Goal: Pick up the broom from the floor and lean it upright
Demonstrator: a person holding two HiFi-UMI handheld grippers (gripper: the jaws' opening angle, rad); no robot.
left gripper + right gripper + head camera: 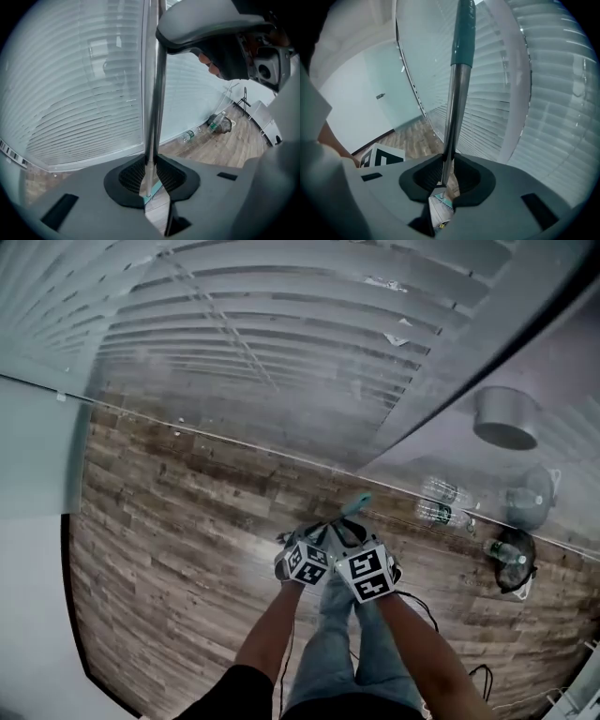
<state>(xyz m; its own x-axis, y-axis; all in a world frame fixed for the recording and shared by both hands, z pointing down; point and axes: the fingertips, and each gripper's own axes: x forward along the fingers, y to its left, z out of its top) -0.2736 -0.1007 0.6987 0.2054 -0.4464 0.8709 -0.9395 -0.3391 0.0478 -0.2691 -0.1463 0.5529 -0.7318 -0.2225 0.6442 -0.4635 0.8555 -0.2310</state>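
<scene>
**Floor and Wall Zone: Layout**

The silver metal broom pole (153, 93) stands clamped between the jaws of the left gripper (151, 174). Further along it, towards its teal grip sleeve (463, 33), it is clamped between the jaws of the right gripper (446, 177). Both grippers sit side by side above the brown wood-plank floor (169, 521), near its far edge. The glass wall with slatted blinds (281, 352) runs along that edge. Two clear plastic bottles (442, 514) lie at the edge, right of the grippers. The dark round bag (516, 568) lies right of the bottles.

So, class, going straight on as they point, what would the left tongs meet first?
Probably the glass wall with white slatted blinds; depth unclear. The left tongs grip the silver metal broom pole.
</scene>
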